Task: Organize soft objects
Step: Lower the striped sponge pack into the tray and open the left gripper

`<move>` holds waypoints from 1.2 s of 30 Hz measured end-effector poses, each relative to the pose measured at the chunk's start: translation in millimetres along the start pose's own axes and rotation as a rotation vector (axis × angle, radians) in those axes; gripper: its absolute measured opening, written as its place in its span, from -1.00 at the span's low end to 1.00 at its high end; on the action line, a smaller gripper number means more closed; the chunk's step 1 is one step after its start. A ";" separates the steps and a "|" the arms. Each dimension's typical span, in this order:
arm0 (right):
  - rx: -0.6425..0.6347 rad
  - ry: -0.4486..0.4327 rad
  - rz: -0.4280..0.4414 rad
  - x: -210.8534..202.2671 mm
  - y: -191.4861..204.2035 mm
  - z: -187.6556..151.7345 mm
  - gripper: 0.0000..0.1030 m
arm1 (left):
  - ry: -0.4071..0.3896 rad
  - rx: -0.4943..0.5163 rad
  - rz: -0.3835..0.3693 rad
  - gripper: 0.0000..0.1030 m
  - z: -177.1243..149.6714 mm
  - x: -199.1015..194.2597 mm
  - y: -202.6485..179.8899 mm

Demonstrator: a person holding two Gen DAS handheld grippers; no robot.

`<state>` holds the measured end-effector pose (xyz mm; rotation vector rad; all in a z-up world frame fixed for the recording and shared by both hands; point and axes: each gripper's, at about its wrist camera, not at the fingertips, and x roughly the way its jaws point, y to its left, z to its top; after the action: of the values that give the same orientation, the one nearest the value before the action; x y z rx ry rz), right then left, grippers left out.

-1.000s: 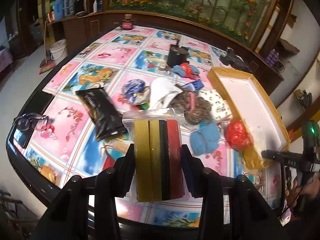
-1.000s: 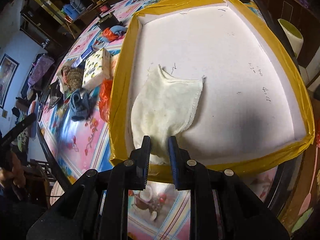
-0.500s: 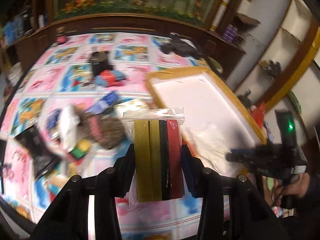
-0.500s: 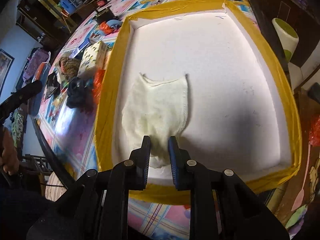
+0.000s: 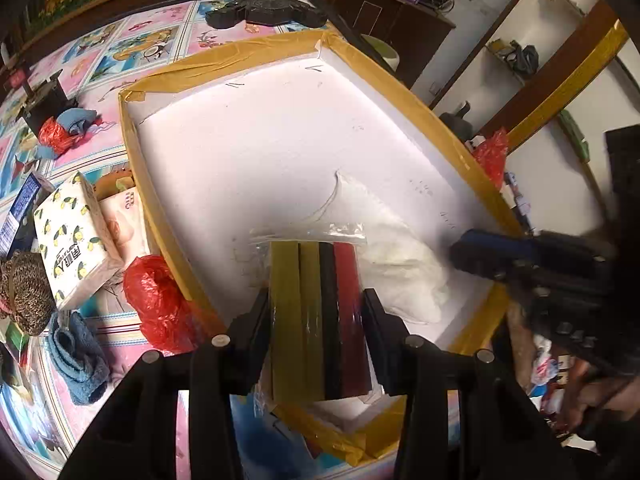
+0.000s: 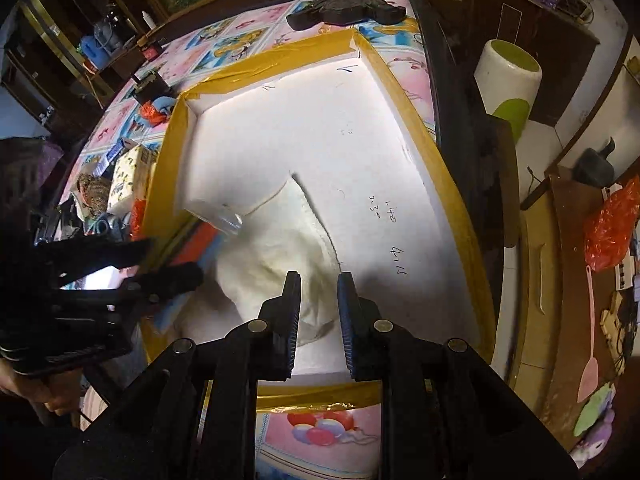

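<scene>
A clear bag holding yellow, black and red soft strips (image 5: 312, 280) stands upright between the pads of my left gripper (image 5: 316, 297), which is shut on it. The pack hangs over the near left part of the white foam tray with a yellow taped rim (image 5: 256, 140). A white cloth (image 5: 400, 264) lies crumpled in the tray just right of the pack. My right gripper (image 6: 319, 280) is shut with nothing held, above the near edge of the cloth (image 6: 280, 240). In the right wrist view, my left gripper (image 6: 160, 268) and its pack (image 6: 200, 236) come in over the tray's left rim.
Left of the tray lie a lemon-print tissue pack (image 5: 72, 240), a red plastic bag (image 5: 156, 296), a blue towel (image 5: 80, 360) and a brown woven item (image 5: 24, 292). A black object (image 5: 264, 12) sits beyond the tray. A white and green bin (image 6: 508, 76) stands off the table's right.
My left gripper swung right with the pack, from over the cluttered tablecloth to over the tray. My right gripper drew back slightly; the white cloth stays in the tray.
</scene>
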<state>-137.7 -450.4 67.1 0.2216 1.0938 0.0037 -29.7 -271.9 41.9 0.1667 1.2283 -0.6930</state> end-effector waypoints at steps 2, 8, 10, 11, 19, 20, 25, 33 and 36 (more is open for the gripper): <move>-0.001 -0.014 0.005 -5.6 0.4 -1.1 -0.65 | -0.003 0.019 0.027 -0.11 -1.5 2.0 -4.7; 0.031 -0.068 0.072 -19.5 -0.6 -3.7 -0.65 | 0.009 0.043 -0.007 0.22 -7.5 1.4 -9.1; 0.049 -0.088 0.076 -22.2 -1.4 -3.9 -0.65 | -0.014 0.049 0.005 0.25 -8.9 -4.4 -9.3; 0.056 -0.096 0.080 -22.9 -1.4 -3.6 -0.64 | -0.032 0.055 0.016 0.27 -10.2 -9.7 -9.1; 0.035 -0.148 0.087 -29.5 14.2 2.7 -0.64 | -0.227 0.015 -0.019 0.27 -15.8 -64.3 10.5; 0.025 -0.151 0.094 -29.9 18.3 3.6 -0.64 | -0.243 -0.014 -0.020 0.27 -16.7 -71.1 18.5; -0.037 -0.136 0.142 -25.4 42.5 4.5 -0.64 | -0.301 -0.188 0.022 0.27 -28.9 -97.3 74.8; -0.158 -0.100 0.186 -17.6 88.4 -0.9 -0.64 | -0.341 -0.487 0.183 0.27 -80.0 -125.0 163.5; -0.201 -0.097 0.208 -16.9 106.1 -4.0 -0.64 | -0.332 -0.610 0.232 0.27 -98.2 -130.8 202.6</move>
<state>-137.8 -347.8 99.3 0.1517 0.9628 0.2853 -14.8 -14.3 76.3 -0.2993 1.0278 -0.1158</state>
